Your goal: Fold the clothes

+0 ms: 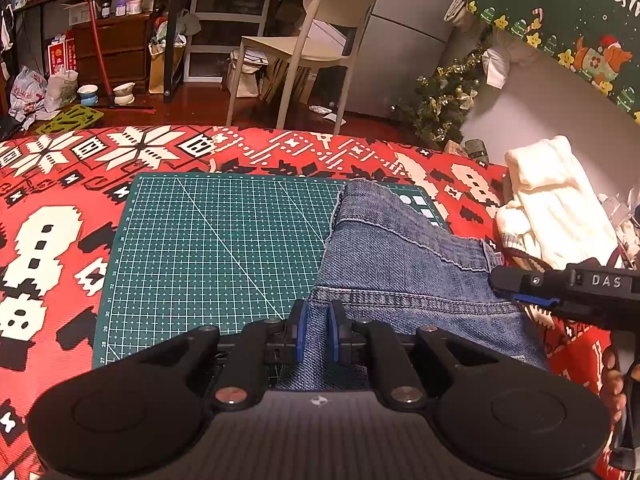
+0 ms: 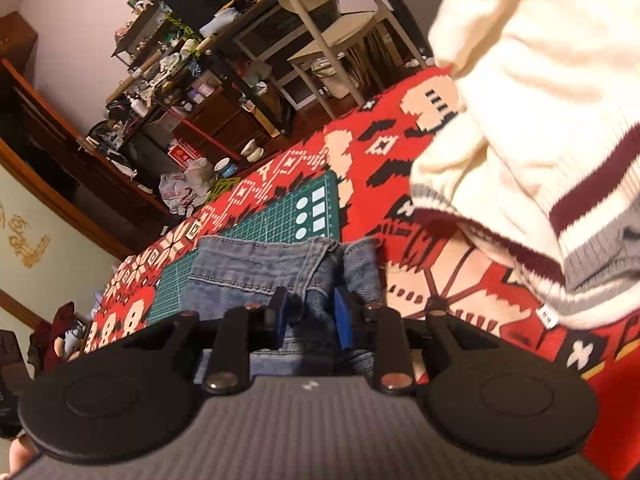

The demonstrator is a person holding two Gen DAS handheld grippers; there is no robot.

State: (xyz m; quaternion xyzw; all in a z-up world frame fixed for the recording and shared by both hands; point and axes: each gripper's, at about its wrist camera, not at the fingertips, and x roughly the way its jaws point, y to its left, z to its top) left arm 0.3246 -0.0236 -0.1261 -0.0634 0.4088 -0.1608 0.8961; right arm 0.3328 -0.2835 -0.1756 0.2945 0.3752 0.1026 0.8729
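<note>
While both grippers' jaws pinch the jeans (image 1: 400, 256) on the cutting mat (image 1: 208, 248), a cream sweater (image 2: 528, 120) crowds the right.

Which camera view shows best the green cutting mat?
The left wrist view: most of the green cutting mat lies in plain sight, with the jeans covering its right part. The right wrist view shows only a narrow tilted strip of it beyond the jeans.
</note>
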